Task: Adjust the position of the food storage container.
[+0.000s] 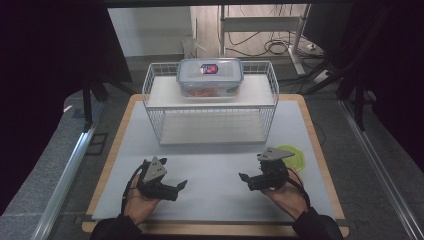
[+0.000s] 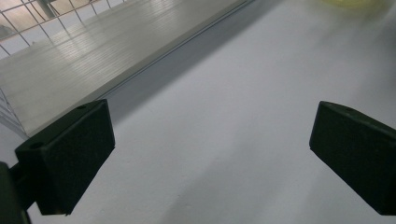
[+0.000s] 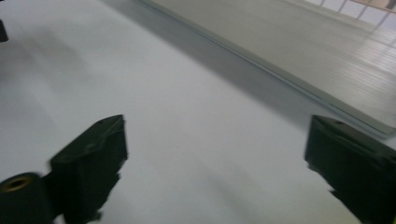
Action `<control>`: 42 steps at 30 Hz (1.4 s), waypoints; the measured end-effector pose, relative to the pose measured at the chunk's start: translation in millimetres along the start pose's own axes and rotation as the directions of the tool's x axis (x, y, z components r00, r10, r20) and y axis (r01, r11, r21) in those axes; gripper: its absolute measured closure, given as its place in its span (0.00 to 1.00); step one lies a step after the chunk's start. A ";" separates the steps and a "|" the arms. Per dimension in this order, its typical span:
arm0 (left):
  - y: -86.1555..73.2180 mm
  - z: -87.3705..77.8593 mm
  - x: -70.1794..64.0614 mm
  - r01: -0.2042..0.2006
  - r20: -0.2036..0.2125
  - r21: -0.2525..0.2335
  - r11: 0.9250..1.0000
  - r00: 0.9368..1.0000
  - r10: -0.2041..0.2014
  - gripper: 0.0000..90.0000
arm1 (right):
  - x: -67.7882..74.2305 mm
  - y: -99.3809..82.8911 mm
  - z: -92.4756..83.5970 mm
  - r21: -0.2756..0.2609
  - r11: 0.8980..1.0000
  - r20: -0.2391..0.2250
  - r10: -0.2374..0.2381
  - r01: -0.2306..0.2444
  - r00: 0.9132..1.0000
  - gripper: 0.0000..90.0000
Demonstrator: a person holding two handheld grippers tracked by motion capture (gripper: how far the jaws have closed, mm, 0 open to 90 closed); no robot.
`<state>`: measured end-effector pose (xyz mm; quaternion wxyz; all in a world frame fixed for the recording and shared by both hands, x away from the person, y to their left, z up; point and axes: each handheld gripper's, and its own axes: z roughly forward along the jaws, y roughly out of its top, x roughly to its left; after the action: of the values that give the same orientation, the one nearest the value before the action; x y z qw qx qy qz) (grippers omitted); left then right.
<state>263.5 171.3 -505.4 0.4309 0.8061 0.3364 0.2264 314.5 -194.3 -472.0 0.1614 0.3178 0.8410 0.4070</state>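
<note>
We see left gripper (image 1: 179, 187) and right gripper (image 1: 245, 179) jaws spread wide, empty, near the desk's (image 1: 215, 200) front edge; container (image 1: 210, 76) label unreadable.

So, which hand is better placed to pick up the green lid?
The right. The right tongs stand open just beside the green lid, while the left tongs are across the mat.

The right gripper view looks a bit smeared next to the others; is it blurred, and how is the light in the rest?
Right gripper view: yes, soft and streaked, its jaw edges fuzzy. Left gripper view: sharper, with the wire rack throwing a dark band of shadow on the white mat. High view: dim, black at both sides, and the lidded container shows a slight sheen.
</note>
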 end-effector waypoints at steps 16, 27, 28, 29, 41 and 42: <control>-2.2 1.6 -0.3 0.006 0.021 0.001 1.000 1.000 -0.006 0.02 | -52.7 -4.9 -43.3 -0.049 0.996 0.143 0.082 -0.076 0.986 0.99; -3.1 2.3 0.6 0.009 0.027 0.006 1.000 1.000 -0.009 0.02 | -102.4 -26.7 -67.9 -0.088 0.976 0.293 0.217 -0.199 0.931 1.00; -3.1 2.5 0.7 0.009 0.028 0.007 1.000 1.000 -0.010 0.03 | -105.8 -29.0 -69.3 -0.089 0.974 0.303 0.226 -0.209 0.926 1.00; -3.3 2.7 0.6 0.010 0.029 0.008 1.000 1.000 -0.010 0.03 | -109.0 -31.3 -70.4 -0.089 0.972 0.310 0.236 -0.218 0.921 1.00; -4.6 4.2 1.4 0.018 0.035 0.021 1.000 0.999 -0.018 0.03 | -126.0 -48.3 -71.2 -0.044 0.960 0.368 0.274 -0.278 0.889 1.00; -4.6 4.2 1.3 0.018 0.036 0.023 1.000 0.999 -0.019 0.03 | -125.4 -48.8 -70.1 -0.035 0.959 0.371 0.273 -0.281 0.888 1.00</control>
<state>265.6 171.8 -511.4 0.4298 0.8117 0.3387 0.2042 351.2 -341.4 -465.6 0.2549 0.5072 0.7452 0.3498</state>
